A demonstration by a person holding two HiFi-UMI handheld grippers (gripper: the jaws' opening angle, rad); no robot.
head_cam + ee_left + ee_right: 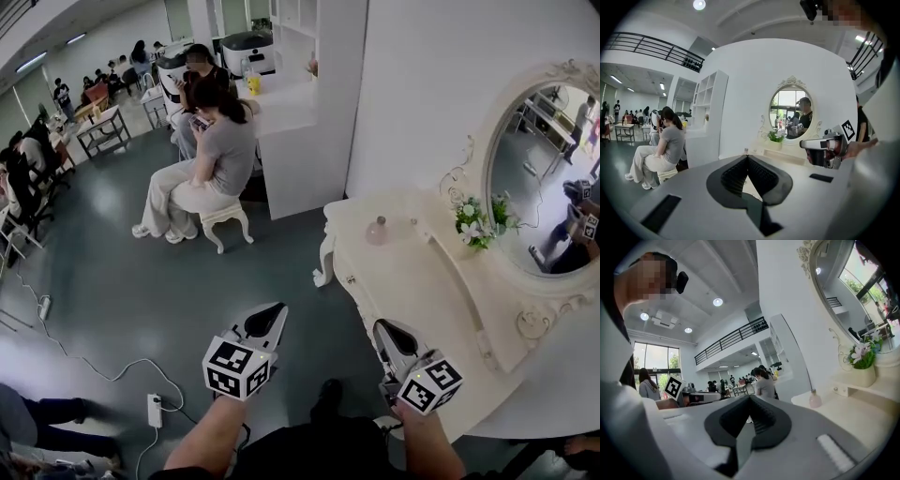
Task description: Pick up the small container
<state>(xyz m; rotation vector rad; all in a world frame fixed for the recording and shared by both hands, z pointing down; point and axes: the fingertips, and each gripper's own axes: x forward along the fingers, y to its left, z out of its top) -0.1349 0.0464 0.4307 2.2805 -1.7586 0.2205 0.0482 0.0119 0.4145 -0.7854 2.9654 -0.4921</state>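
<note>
The right tongs point(749, 400) are pressed together with nothing between them. Beyond, to the right, a small pink round bottle point(814, 400) stands on the cream worktop point(862, 423).

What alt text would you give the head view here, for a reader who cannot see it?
The left gripper and right gripper, both shut and empty, are held well short of the small pink container, which stands on a white dressing table near potted flowers below an oval mirror. People sit in the background.
</note>
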